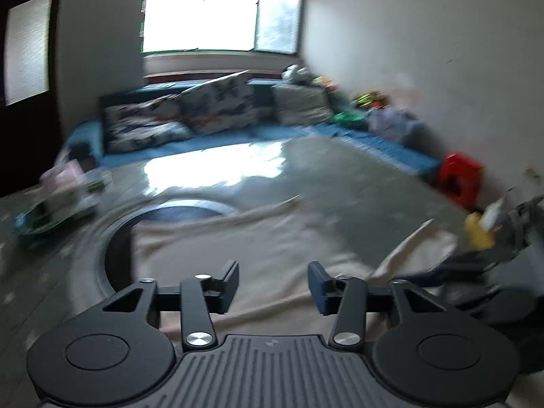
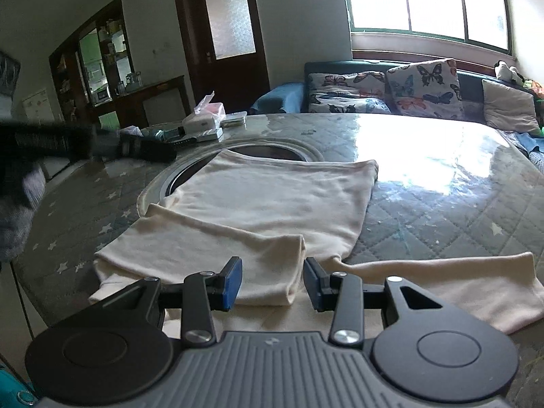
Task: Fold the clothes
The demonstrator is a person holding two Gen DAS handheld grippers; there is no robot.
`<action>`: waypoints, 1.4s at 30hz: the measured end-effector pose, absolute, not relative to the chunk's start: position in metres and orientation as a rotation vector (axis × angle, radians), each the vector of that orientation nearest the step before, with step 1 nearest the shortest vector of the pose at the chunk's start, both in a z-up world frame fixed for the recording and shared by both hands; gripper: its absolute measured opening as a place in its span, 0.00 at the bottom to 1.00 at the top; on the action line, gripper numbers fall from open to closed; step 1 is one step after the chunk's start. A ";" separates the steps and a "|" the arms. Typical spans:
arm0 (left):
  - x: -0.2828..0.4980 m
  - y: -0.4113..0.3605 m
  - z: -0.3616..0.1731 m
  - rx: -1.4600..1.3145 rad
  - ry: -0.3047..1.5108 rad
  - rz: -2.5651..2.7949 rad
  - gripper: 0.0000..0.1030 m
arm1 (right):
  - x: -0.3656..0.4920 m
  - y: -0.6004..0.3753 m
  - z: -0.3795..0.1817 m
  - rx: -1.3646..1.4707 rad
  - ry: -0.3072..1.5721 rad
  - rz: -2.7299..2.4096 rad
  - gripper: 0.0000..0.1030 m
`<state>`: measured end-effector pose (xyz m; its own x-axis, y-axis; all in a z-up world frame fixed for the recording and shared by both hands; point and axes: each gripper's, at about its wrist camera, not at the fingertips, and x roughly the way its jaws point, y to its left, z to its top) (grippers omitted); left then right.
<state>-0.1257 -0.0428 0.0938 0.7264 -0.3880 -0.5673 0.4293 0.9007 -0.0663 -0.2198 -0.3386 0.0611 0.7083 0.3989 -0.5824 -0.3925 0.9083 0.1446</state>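
Our right gripper (image 2: 272, 284) hangs low over the near edge of the cream garment (image 2: 272, 197), its blue pads (image 2: 232, 282) spread apart with nothing pinched between them; the folded-in sleeve (image 2: 217, 255) lies just under and ahead of the gap. Our left gripper (image 1: 273, 287) is likewise spread and empty above the same cloth, which shows blurred beneath it.

The garment lies flat on the quilted worktop (image 2: 442, 210), its far part draped over a round dark inset (image 2: 272, 151). One sleeve is already turned in across the body, while the other sleeve (image 2: 452, 289) trails out to the right along the near edge.

We judge the sleeve-folding step to be half done. Next we would need to pinch the loose sleeve near its cuff and carry it across the body, keeping the first fold undisturbed. Past the worktop stands a sofa with butterfly cushions (image 2: 421, 85).
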 end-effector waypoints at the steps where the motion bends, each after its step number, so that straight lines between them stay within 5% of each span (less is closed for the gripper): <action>1: -0.125 -0.036 0.089 0.066 0.626 -0.432 0.48 | -0.218 -0.336 0.061 0.006 0.651 0.444 0.39; 11: -0.125 0.009 0.053 0.043 0.693 -0.306 0.48 | -0.188 -0.303 0.053 -0.038 0.689 0.493 0.39; 17: -0.107 0.024 0.037 0.008 0.734 -0.262 0.26 | -0.163 -0.292 0.037 -0.055 0.739 0.478 0.39; 28: -0.110 0.022 0.042 0.043 0.694 -0.247 0.27 | -0.176 -0.289 0.044 -0.106 0.733 0.498 0.38; 32: -0.114 0.010 0.046 0.047 0.680 -0.271 0.48 | -0.185 -0.287 0.041 -0.120 0.757 0.504 0.38; 42: -0.119 -0.006 0.039 0.079 0.681 -0.283 0.76 | -0.197 -0.329 0.050 -0.032 0.708 0.370 0.39</action>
<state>-0.1185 -0.0063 0.0393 0.7402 -0.2316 -0.6312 0.2831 0.9589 -0.0198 -0.1972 -0.3292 0.0496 0.6977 0.3212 -0.6403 -0.3426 0.9346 0.0955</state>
